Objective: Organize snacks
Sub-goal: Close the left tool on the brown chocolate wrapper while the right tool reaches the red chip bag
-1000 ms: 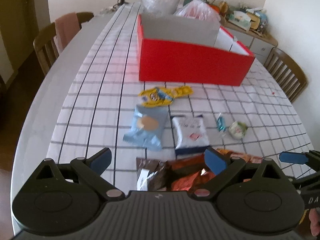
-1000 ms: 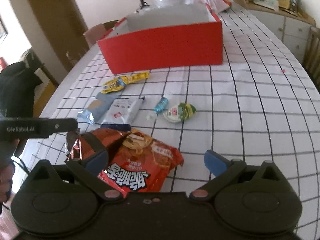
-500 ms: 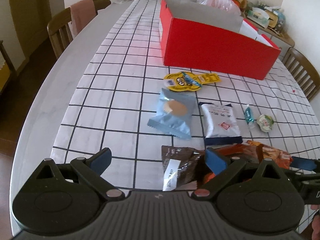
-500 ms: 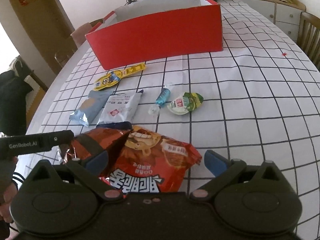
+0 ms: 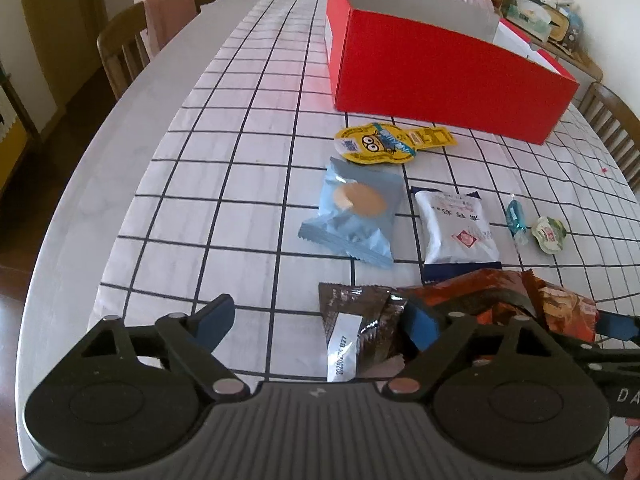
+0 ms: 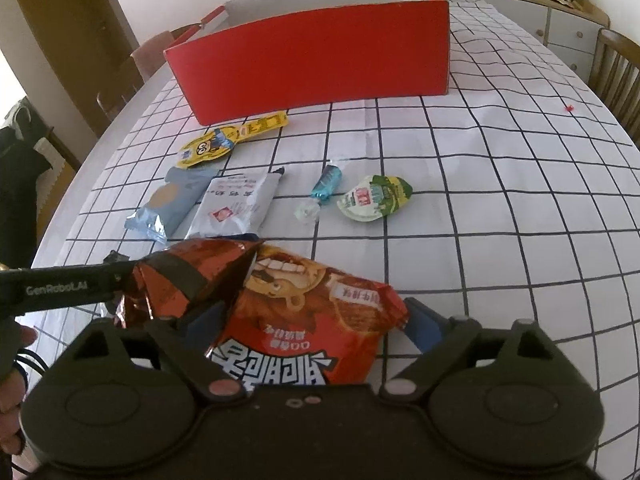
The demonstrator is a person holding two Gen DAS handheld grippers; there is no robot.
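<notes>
Closing both sets of jaws: my right gripper (image 6: 312, 322) straddles the red bag (image 6: 304, 320), its right pad touching the edge; my left gripper (image 5: 320, 318) straddles the brown bag (image 5: 356, 332). Both lie on the table (image 5: 120, 152), near the box (image 5: 440, 68).

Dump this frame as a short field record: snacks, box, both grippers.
container: open red cardboard box, far side of grid-pattern tablecloth
loose snacks: yellow cartoon pouch; pale blue biscuit packet; white sachet; blue wrapped candy; green-lidded jelly cup
large item: orange-red chip bag, lying flat
left gripper: closing, bag's dark end between fingers
right gripper: closing, bag's body between fingers
</notes>
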